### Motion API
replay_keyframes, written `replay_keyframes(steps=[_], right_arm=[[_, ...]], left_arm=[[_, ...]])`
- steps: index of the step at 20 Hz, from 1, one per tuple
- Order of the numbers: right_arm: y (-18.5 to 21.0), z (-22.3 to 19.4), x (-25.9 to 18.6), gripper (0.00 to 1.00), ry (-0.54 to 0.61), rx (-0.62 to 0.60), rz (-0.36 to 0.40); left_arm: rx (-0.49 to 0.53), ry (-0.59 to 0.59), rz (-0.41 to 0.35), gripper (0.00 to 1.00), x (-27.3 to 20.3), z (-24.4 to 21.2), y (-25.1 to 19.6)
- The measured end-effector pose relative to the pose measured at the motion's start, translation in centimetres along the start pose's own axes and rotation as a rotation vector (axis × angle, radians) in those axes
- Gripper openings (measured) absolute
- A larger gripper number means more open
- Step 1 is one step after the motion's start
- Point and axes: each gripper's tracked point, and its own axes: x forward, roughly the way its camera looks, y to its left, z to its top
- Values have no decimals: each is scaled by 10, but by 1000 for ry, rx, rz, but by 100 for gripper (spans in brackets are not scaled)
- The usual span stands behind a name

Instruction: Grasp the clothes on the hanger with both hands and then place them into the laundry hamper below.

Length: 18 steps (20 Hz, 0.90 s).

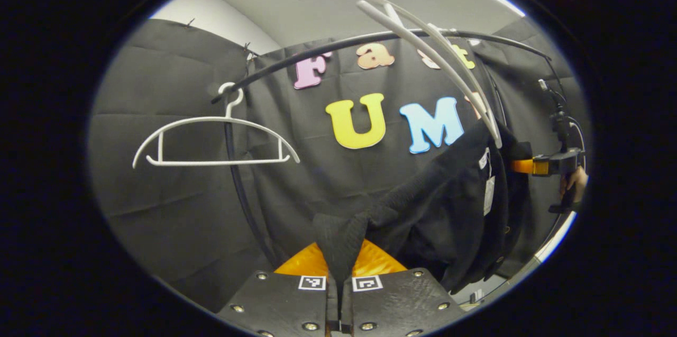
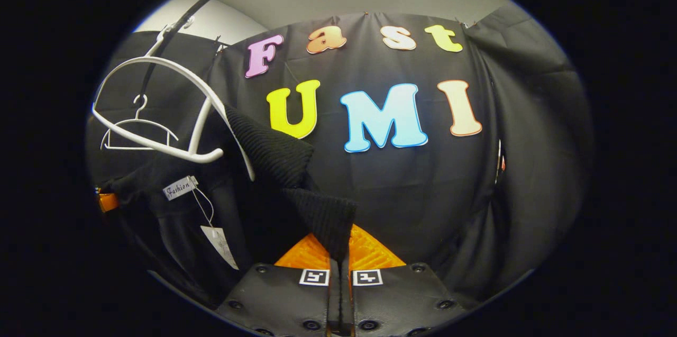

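Note:
A black knitted garment [image 1: 433, 210] hangs from a white hanger [image 1: 423, 46] on the dark curved rail [image 1: 370, 41]. My left gripper [image 1: 338, 276] is shut on a fold of its knit at one side. In the right gripper view the same black garment [image 2: 275, 167] drapes off the white hanger [image 2: 174, 109], with paper tags [image 2: 217, 239] dangling from it. My right gripper [image 2: 341, 268] is shut on a ribbed edge of the garment. The right gripper [image 1: 550, 165] and the hand holding it also show far right in the left gripper view.
A bare white hanger [image 1: 211, 138] hangs farther along the rail, seen small in the right gripper view as a bare hanger [image 2: 138, 128]. Black cloth walls close in behind and at both sides. A pale floor strip [image 1: 555, 236] shows low right.

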Motion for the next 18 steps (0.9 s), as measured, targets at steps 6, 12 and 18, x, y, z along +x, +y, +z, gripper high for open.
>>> replay_keyframes(steps=[6, 12, 18], right_arm=[[-18, -4, -22, 0, 10, 17, -53], [6, -15, -53, 2, 20, 18, -28], [49, -22, -98, 0, 24, -10, 21]], left_arm=[[-47, 2, -11, 4, 42, -3, -30], [-35, 19, -55, 3, 35, -9, -44], [-24, 15, -144, 3, 5, -14, -64]])
